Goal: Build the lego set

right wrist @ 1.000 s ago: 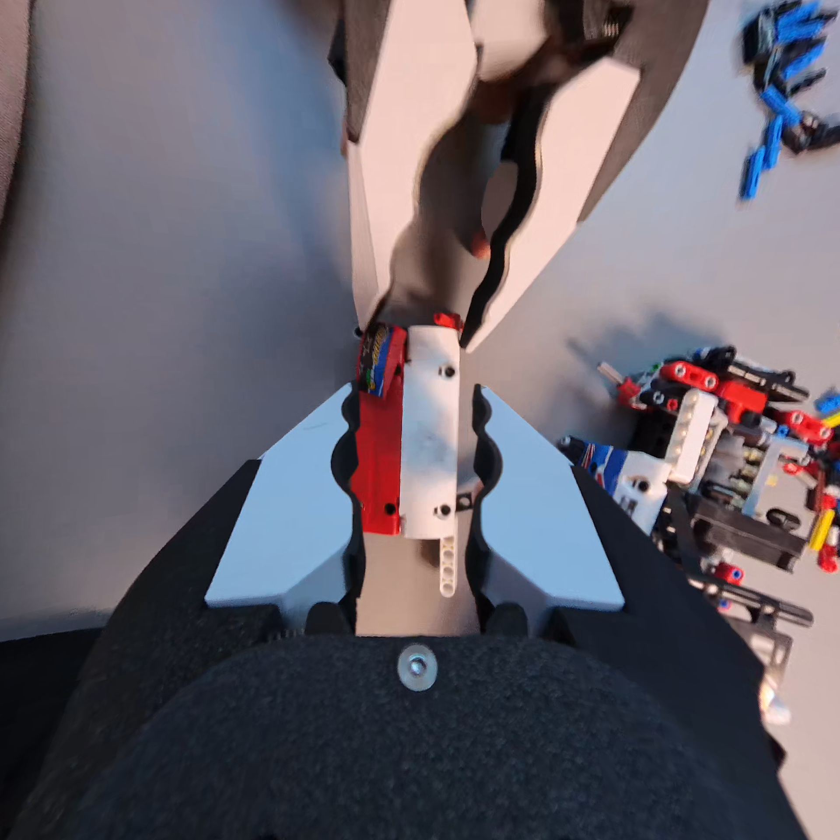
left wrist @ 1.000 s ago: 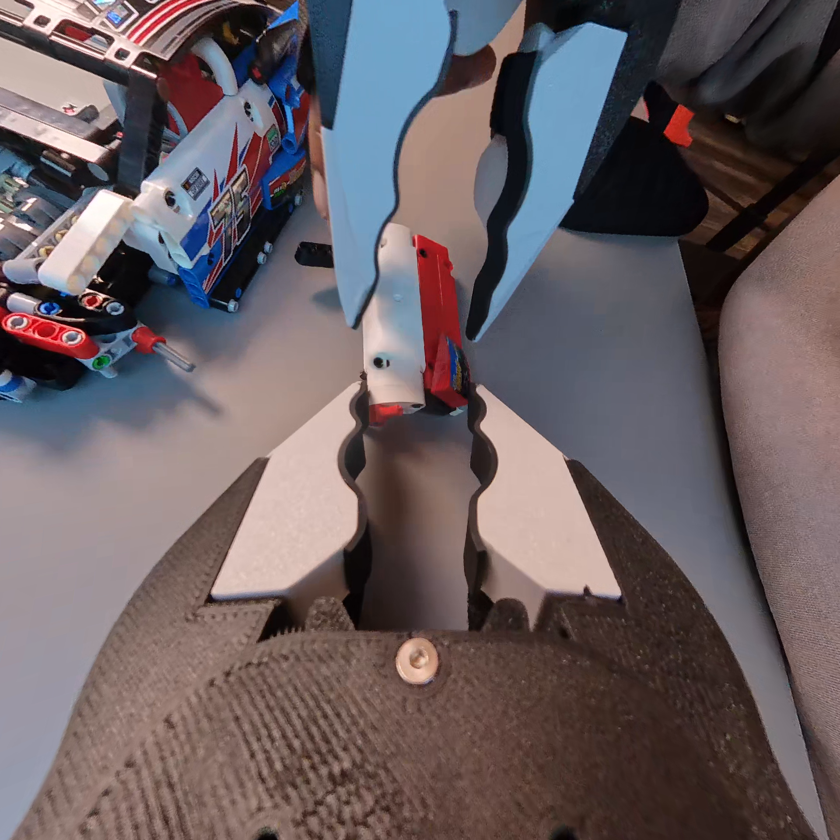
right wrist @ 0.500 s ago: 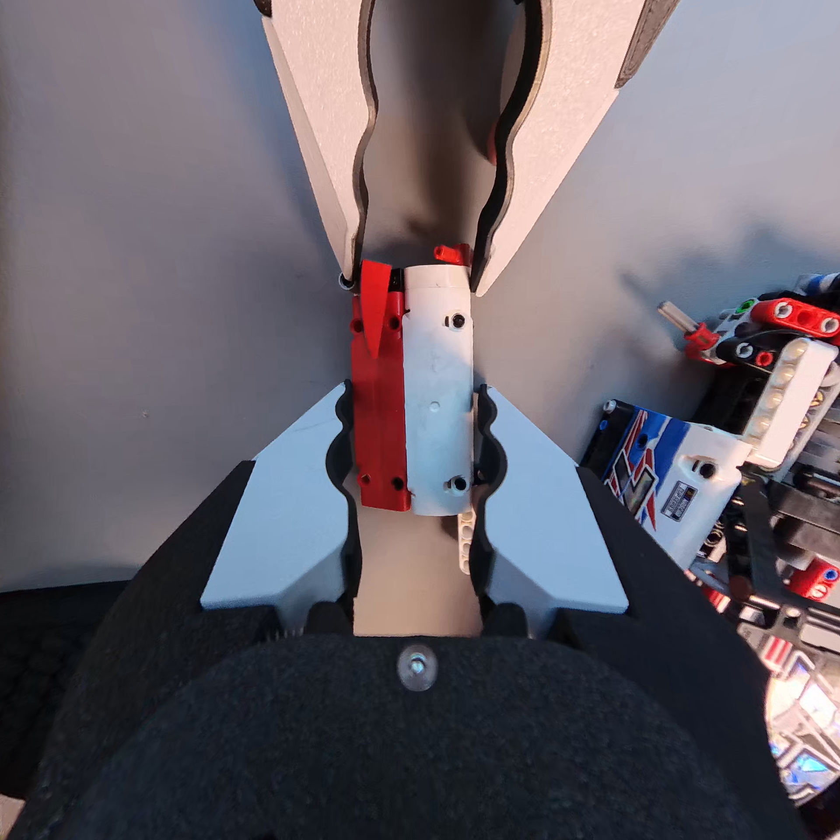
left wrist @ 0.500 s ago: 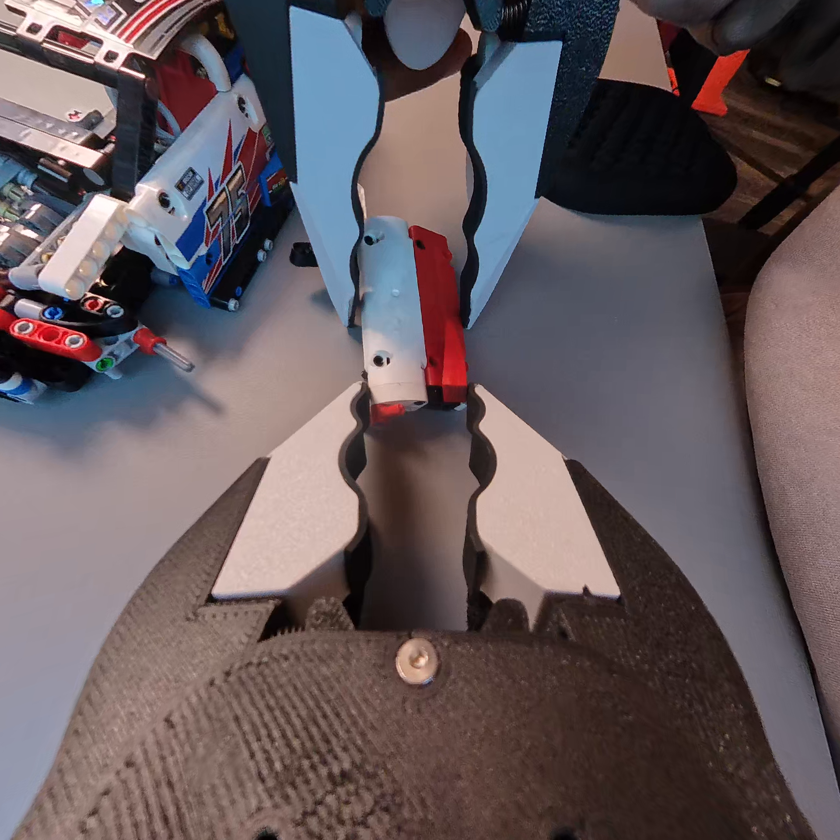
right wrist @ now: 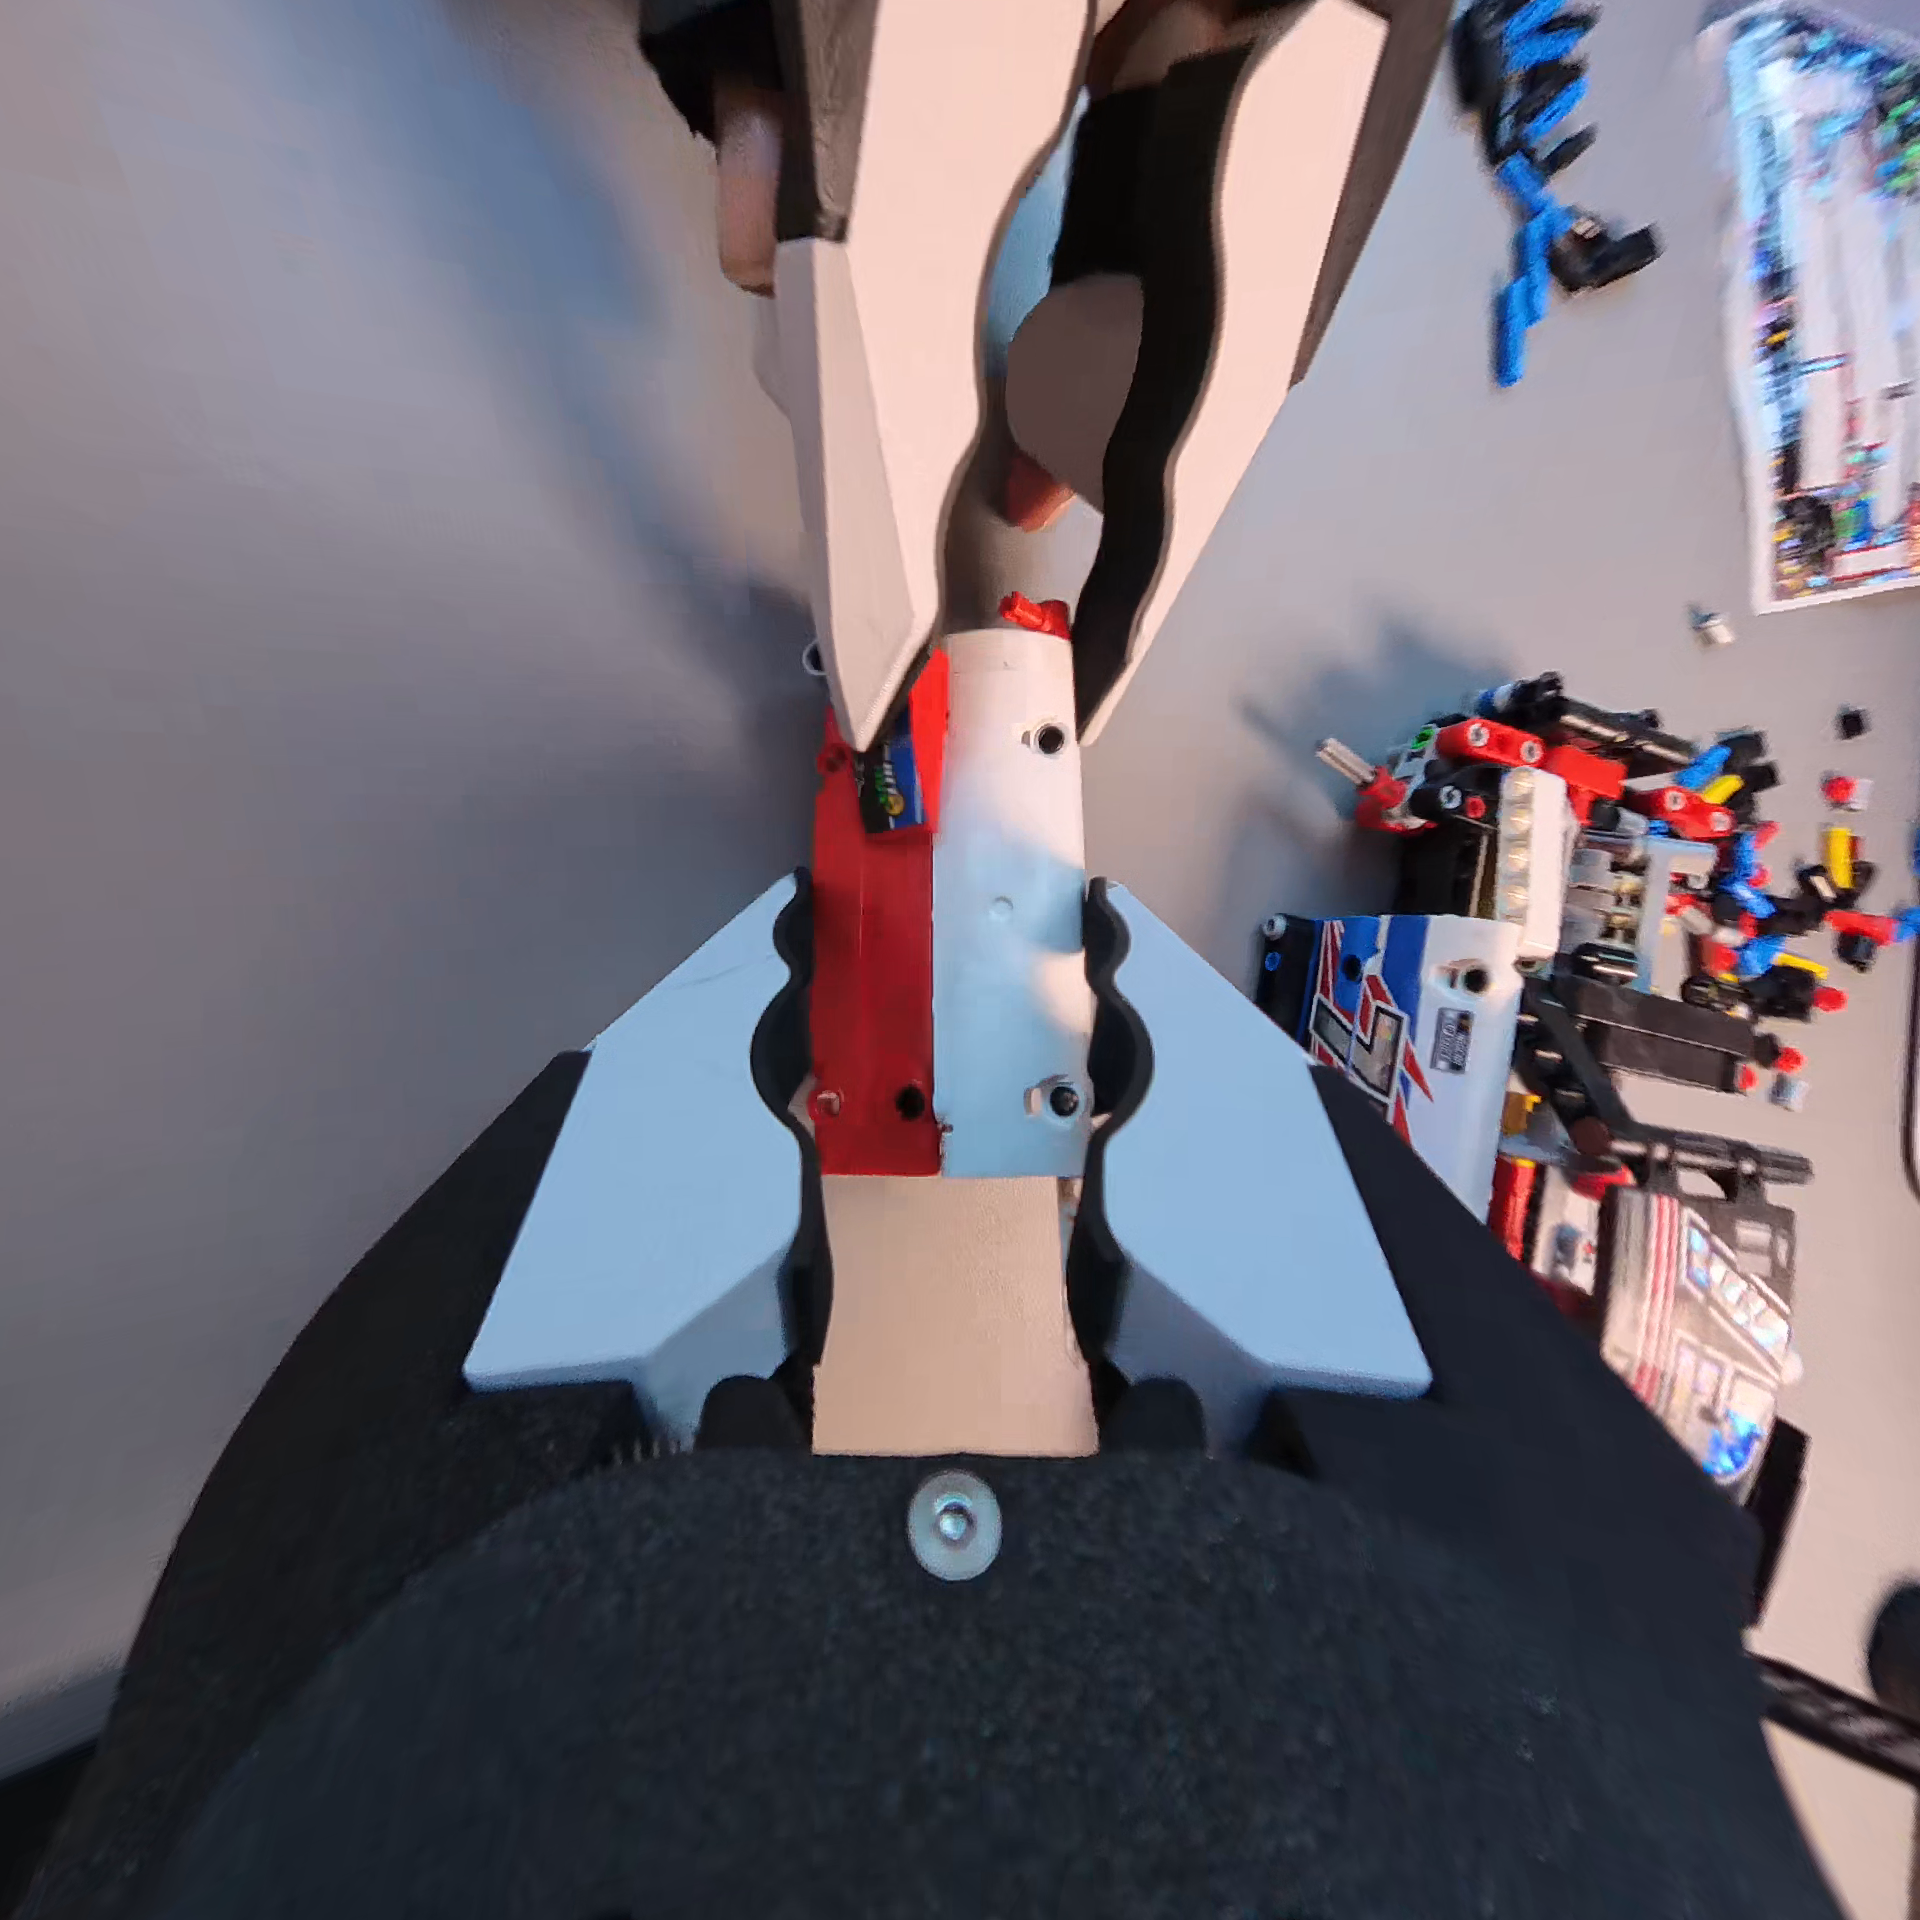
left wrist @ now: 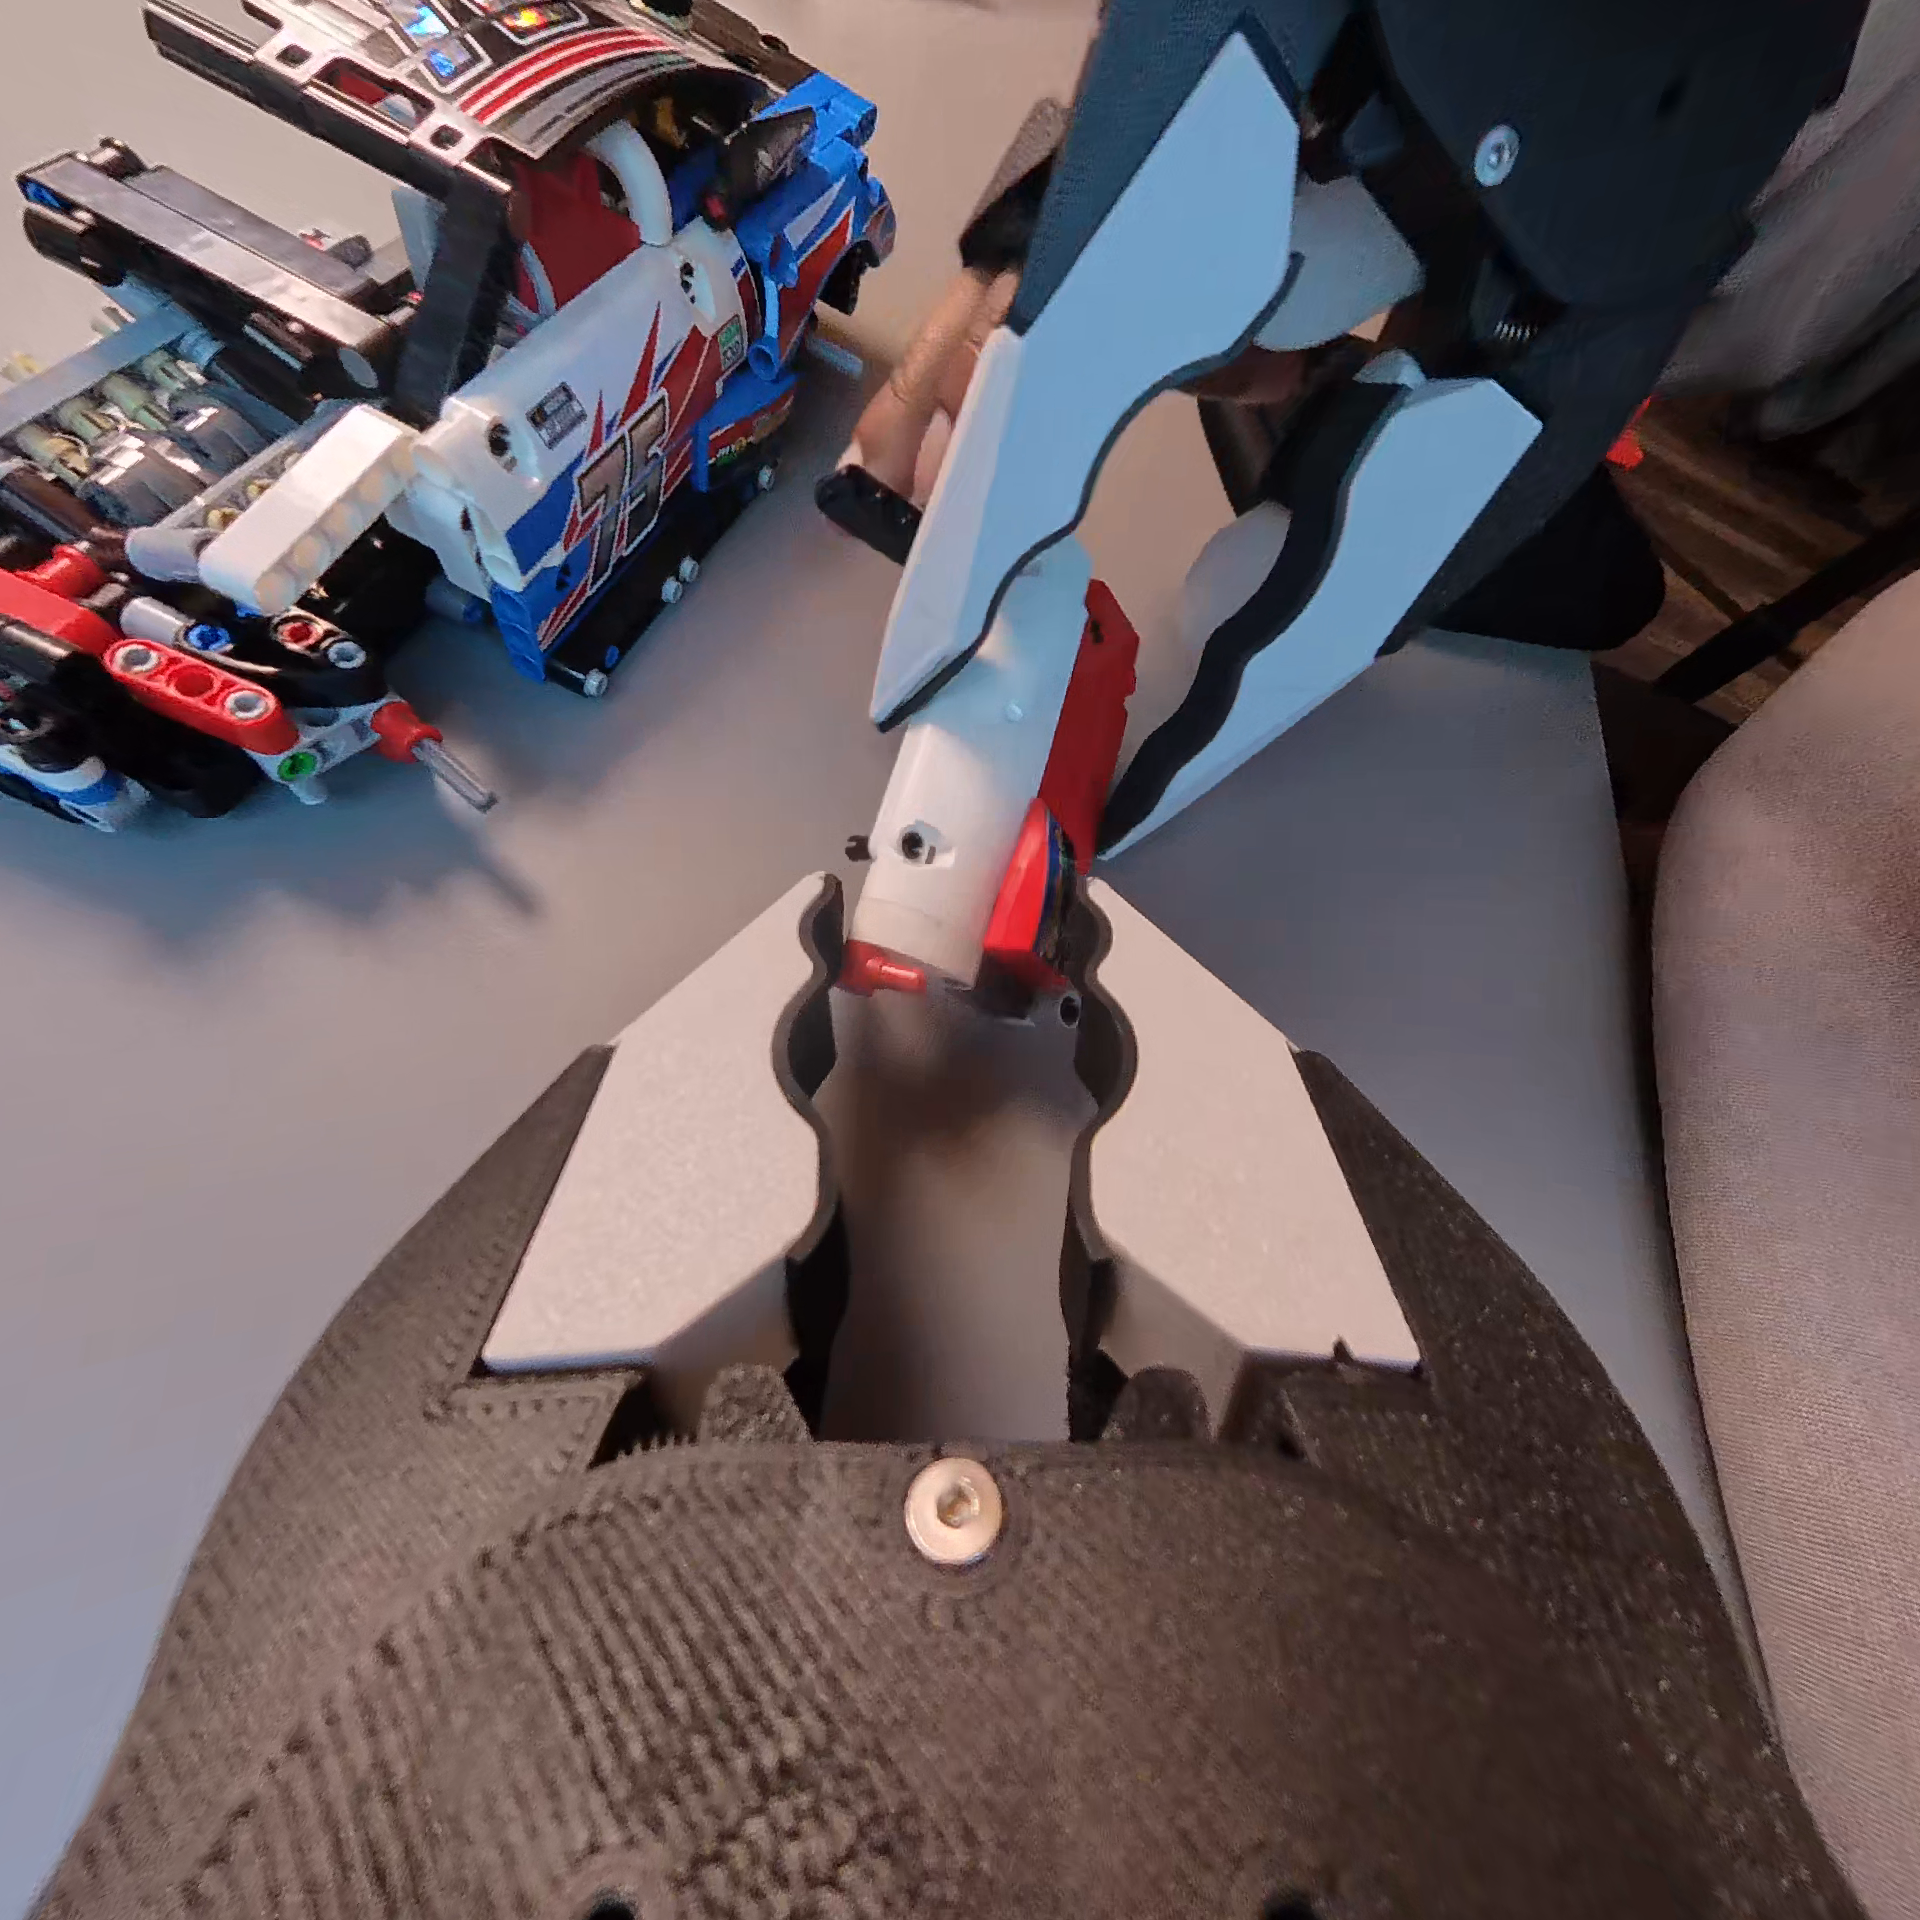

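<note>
1. White and red panel piece held up above the grey bench, between the two tools, not touching the bench as far as visible.
2. Right tool closed on the near end of the panel piece; fingers pressed against the red side on the left and the white side on the right.
3. Left tool narrowed around the other end of the same piece, tips at both sides of it; a small red pin sticking out from this end between the tips.
4. In the right wrist view, left tool seen from above, one tip on the red part with a coloured sticker, the other tip beside the white part.
5. Partly built lego car, in white, blue, red and black, standing on the bench to the left in the left wrist view, well apart from the held piece.
6. Loose blue and black pieces and an instruction sheet lying further on the bench, blurred.
7. Grey upholstered seat beside the bench edge on the right.
</note>
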`<state>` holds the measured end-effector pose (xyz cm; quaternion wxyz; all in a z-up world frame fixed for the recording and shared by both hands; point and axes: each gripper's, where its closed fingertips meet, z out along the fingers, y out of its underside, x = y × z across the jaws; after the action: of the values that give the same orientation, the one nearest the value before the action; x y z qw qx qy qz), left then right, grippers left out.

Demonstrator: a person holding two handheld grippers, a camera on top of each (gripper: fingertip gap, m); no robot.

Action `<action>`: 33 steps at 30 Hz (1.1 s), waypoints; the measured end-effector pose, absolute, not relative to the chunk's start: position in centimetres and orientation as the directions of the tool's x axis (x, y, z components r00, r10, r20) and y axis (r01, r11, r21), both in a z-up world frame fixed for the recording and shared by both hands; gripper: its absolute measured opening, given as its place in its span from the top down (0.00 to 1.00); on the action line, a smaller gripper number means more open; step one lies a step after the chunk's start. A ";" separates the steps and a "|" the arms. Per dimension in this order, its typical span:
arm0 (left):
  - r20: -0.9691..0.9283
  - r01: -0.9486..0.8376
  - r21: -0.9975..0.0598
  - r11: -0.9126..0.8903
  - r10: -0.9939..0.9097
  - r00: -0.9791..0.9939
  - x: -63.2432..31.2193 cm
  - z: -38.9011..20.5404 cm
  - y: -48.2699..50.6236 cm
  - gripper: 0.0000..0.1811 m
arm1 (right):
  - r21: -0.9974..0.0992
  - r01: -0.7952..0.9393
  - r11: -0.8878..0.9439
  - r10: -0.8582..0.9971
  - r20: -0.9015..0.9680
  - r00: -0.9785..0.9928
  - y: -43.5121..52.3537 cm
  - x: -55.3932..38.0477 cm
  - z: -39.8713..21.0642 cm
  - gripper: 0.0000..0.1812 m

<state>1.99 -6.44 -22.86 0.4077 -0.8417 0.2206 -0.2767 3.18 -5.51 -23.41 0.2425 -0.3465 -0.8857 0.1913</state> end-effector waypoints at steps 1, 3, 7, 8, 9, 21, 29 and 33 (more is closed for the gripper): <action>0.297 -0.131 -0.811 -0.570 -0.594 0.748 2.0 -22.7 -6.4 0.77 | -0.531 0.505 0.681 0.713 0.325 -0.621 -5.7 3.2 -23.2 0.73; 0.315 -0.110 -0.816 -0.567 -0.596 0.738 2.1 -22.4 -6.4 0.78 | -0.536 0.458 0.709 0.693 0.410 -0.593 -5.8 3.3 -23.1 0.73; 0.338 -0.095 -0.827 -0.555 -0.624 0.705 2.5 -22.0 -6.7 0.78 | -0.548 0.373 0.749 0.654 0.516 -0.553 -5.8 3.5 -23.0 0.73; 0.347 -0.091 -0.828 -0.554 -0.632 0.693 2.7 -21.8 -6.8 0.77 | -0.546 0.357 0.758 0.644 0.535 -0.547 -5.8 3.6 -23.1 0.73; 0.351 -0.089 -0.829 -0.552 -0.637 0.687 2.8 -21.8 -6.9 0.77 | -0.548 0.344 0.763 0.638 0.549 -0.540 -5.8 3.7 -23.1 0.73; 0.155 -0.288 -0.836 -0.468 -0.704 0.693 3.6 -21.8 -8.8 0.61 | -0.574 0.328 0.750 0.646 0.531 -0.548 -5.9 4.2 -23.4 0.73; 0.259 -0.147 -0.847 -0.512 -0.637 0.726 1.7 -21.2 -7.6 0.64 | -0.533 0.219 0.817 0.567 0.673 -0.476 -5.3 3.9 -22.5 0.73; 0.290 -0.189 -0.825 -0.532 -0.686 0.668 3.9 -22.4 -8.3 0.79 | -0.536 0.160 0.829 0.545 0.711 -0.444 -5.2 3.3 -21.9 0.73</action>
<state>3.88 -8.25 -22.35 0.4032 -0.8193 0.2669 -0.3082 3.35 -5.15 -21.87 0.4820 -0.2135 -0.8259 0.1999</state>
